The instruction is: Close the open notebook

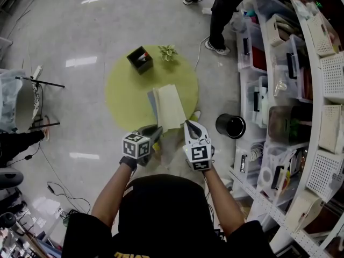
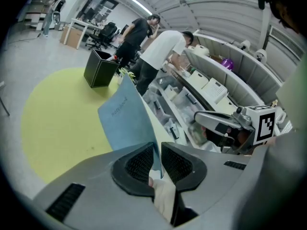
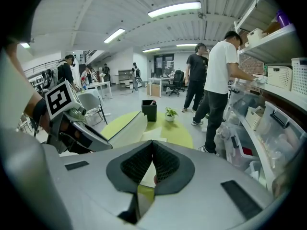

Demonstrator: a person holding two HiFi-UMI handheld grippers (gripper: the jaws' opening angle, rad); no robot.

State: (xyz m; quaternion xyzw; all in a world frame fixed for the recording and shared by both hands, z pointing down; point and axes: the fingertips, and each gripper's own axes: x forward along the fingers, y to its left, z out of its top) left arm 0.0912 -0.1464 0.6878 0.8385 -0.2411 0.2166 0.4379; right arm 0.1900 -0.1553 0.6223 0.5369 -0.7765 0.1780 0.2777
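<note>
The open notebook with a blue-grey cover and cream pages (image 1: pixel 171 106) lies on the near half of the round yellow-green table (image 1: pixel 126 95), its lower edge reaching the table's near rim. Its blue-grey cover (image 2: pixel 127 121) is raised off the table top on the left side and stands tilted. The cream pages (image 3: pixel 125 131) fan up beside it.

The left gripper (image 1: pixel 156 129) comes in over the table's near rim at the notebook's lower left corner. Its jaws are drawn close and pinch the bottom edge of the cover, which runs straight into the narrow gap between the dark ribbed pads (image 2: pixel 140 163).

The right gripper (image 1: pixel 188 123) sits at the table's near rim too, at the lower right corner of the pages. Its jaws are pressed together tip to tip in the right gripper view (image 3: pixel 152 145), with cream paper showing just behind them. Whether a sheet is caught there cannot be told.

On the far side of the table stand a black square open-topped box (image 1: pixel 140 59) and a small green potted plant (image 1: pixel 167 51). On the floor just right of the table is a black cylindrical bin (image 1: pixel 230 126)
</note>
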